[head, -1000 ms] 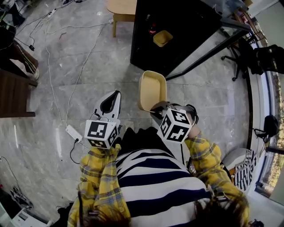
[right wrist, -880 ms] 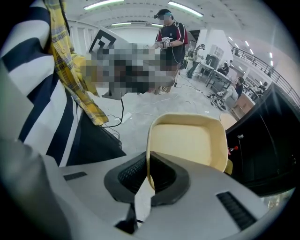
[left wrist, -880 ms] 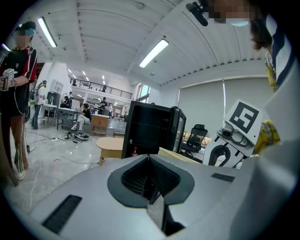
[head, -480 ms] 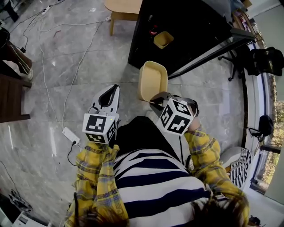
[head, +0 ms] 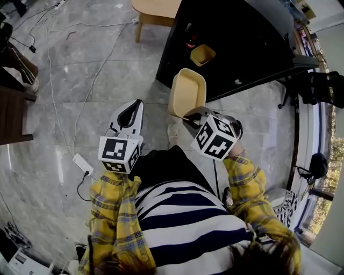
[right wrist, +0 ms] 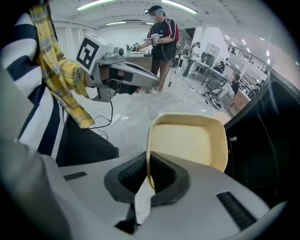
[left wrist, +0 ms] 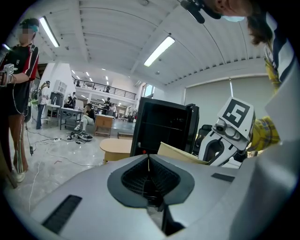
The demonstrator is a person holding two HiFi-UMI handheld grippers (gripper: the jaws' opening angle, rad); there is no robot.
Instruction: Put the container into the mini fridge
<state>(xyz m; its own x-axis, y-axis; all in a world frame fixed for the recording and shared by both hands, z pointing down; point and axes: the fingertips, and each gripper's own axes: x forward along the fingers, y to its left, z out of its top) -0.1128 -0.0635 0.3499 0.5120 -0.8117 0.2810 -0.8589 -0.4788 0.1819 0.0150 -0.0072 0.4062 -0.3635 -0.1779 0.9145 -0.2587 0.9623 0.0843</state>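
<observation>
A cream-yellow rectangular container is held up off the floor by its near rim, with my right gripper shut on that rim. It hangs just in front of the black mini fridge, whose door stands open. In the left gripper view the fridge stands ahead and the container's edge shows at the right. A second small yellow tub sits inside the fridge. My left gripper is shut with nothing in it, to the left of the container.
A light wooden stool stands left of the fridge. White cables and a power strip lie on the grey floor at the left. A dark wooden bench is at the far left. A person stands behind. An office chair is at the right.
Both grippers and the container have moved forward, closer to the open fridge. The grip on the container is unchanged.
</observation>
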